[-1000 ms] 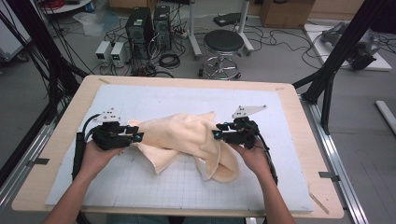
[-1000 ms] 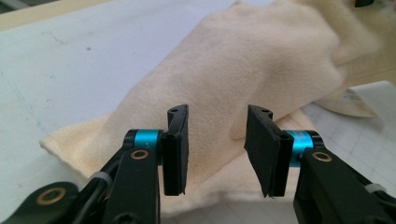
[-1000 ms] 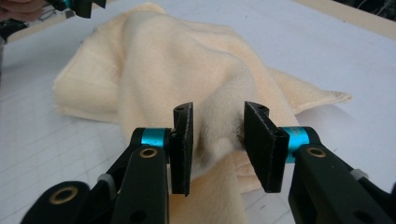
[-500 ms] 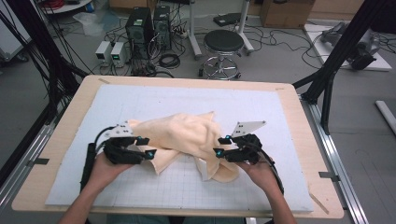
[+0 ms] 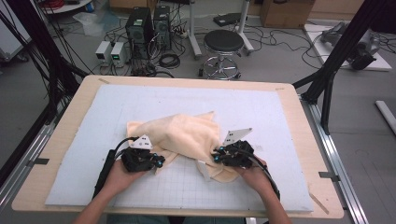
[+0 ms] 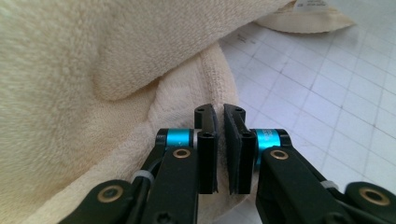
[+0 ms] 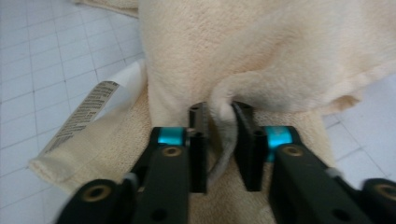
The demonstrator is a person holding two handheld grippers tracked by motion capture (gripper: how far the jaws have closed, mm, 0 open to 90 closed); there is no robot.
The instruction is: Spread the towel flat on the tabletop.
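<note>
The left claw has just been closing, its jaws now almost together on a thin hem of the crumpled cream terry-cloth towel. The right claw has closed too, pinching a raised fold beside the white care label. Since a second ago both sank toward the gridded white counter, so lifting and spreading looks next
</note>
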